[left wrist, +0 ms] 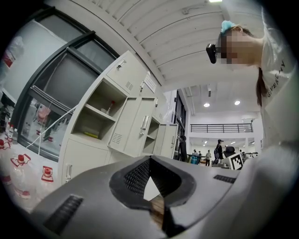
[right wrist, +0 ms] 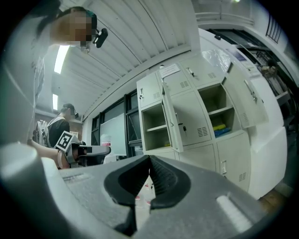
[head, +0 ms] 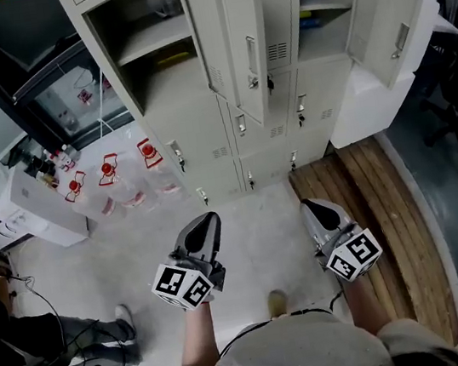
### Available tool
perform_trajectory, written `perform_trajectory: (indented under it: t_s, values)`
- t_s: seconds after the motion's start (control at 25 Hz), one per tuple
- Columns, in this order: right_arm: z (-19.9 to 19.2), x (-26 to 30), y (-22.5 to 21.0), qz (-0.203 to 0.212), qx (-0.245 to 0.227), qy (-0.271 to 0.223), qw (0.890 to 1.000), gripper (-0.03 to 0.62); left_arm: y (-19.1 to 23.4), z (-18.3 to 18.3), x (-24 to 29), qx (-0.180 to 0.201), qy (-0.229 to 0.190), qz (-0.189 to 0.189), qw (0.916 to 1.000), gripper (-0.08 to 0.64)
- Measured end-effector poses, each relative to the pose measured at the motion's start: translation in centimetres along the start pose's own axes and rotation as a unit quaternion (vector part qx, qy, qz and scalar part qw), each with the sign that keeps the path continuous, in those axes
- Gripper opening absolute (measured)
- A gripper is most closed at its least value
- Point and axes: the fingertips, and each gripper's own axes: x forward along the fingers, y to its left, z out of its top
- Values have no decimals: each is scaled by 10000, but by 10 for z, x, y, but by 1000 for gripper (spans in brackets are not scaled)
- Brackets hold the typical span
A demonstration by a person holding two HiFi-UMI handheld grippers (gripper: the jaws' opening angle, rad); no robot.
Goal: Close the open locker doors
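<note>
Concrete floor [head: 257, 225] before locker bank [head: 196, 140]: centre door [head: 233, 48] and right-hand door [head: 388, 19] stand open. Left gripper [head: 203, 222] and right gripper [head: 310, 205], well apart from both, jaws together, empty.

The lockers [head: 195, 131] and their open locker doors [head: 238, 47] look like pale painted sheet metal, smooth and matt. At the right are rough-grained wooden planks [head: 380, 214], the floor [head: 243, 219] is smooth with a faint sheen, and clear glossy plastic bottles [head: 118, 187] stand at the left. The left hand-held gripper [head: 203, 222] and right hand-held gripper [head: 312, 206] have matt grey plastic shells with dark ribbed pads [left wrist: 136, 177].
</note>
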Motion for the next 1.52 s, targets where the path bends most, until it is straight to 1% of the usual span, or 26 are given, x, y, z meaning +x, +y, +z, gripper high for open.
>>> perform_trajectory:
  t_s: [0.12,0.32,0.56,0.72,0.84,0.96,1.08,1.16,1.36,1.48,1.52]
  values:
    - [-8,13,-15,7,70,27,10000,2,11,-3,14,60,29,-26,10000,-3]
    - [-12,36,-35,13,159,48,9999,2,27,3,32,54,43,93,9999,-3]
    - [-8,69,-49,51,71,85,9999,2,47,5,41,113,74,248,9996,-3]
    - [-1,100,-62,-132,-77,-17,9999,2,79,4,46,82,79,231,9997,-3]
    - [7,126,-75,-355,-116,-130,9992,14,104,14,53,52,44,119,9999,-3]
    - [21,158,-94,-651,-154,-260,9974,85,130,32,66,107,62,-10,9999,-3]
    - [33,183,-109,-878,-127,-356,9954,127,158,43,76,111,22,-151,9998,-3]
    - [42,197,-118,-972,-136,-412,9943,141,171,50,84,77,41,-236,9997,-3]
    - [49,223,-127,-1108,-74,-479,9927,147,202,50,91,-11,150,-302,9994,-3]
    - [47,230,-124,-1169,-171,-510,9917,146,219,51,89,-29,149,-276,9995,-3]
    - [47,231,-123,-1210,-218,-539,9909,134,225,53,88,-25,147,-266,9995,-3]
